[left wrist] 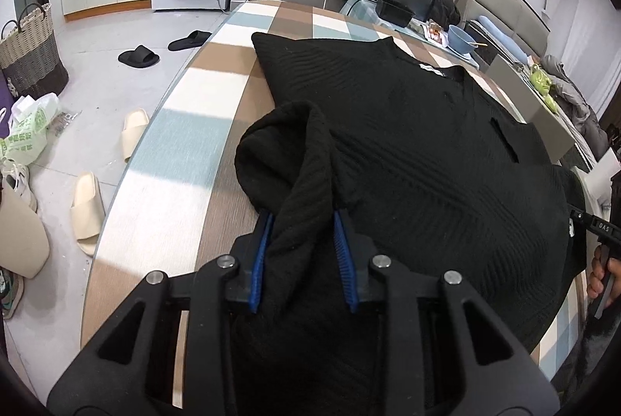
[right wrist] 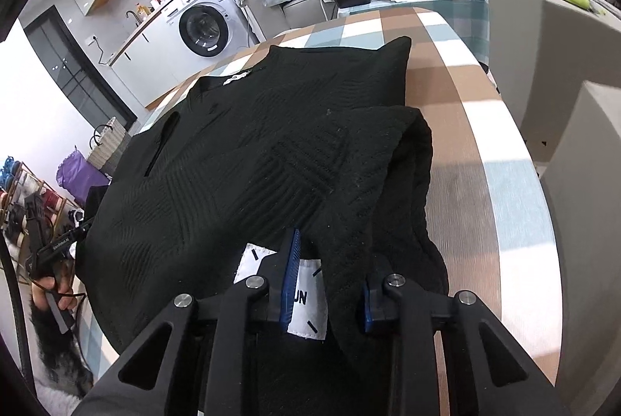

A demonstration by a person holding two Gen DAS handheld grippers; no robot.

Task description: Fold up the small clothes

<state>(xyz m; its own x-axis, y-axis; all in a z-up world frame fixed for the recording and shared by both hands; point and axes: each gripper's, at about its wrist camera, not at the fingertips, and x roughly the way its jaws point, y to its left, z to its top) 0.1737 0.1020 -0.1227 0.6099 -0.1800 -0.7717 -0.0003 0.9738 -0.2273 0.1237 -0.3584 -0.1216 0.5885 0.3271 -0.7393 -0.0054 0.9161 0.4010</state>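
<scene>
Even, cool daylight, room is bright. Sunlit bands fall across the checked tablecloth [left wrist: 186,159], strongest white patch on the right edge in the right wrist view. Black sweater [left wrist: 407,152] is underexposed, knit texture barely readable. Heavy fisheye: walls and table edge bow, dark vignette in all corners. Slight smear at the frame edges; centre sharp. No hard glare.
</scene>
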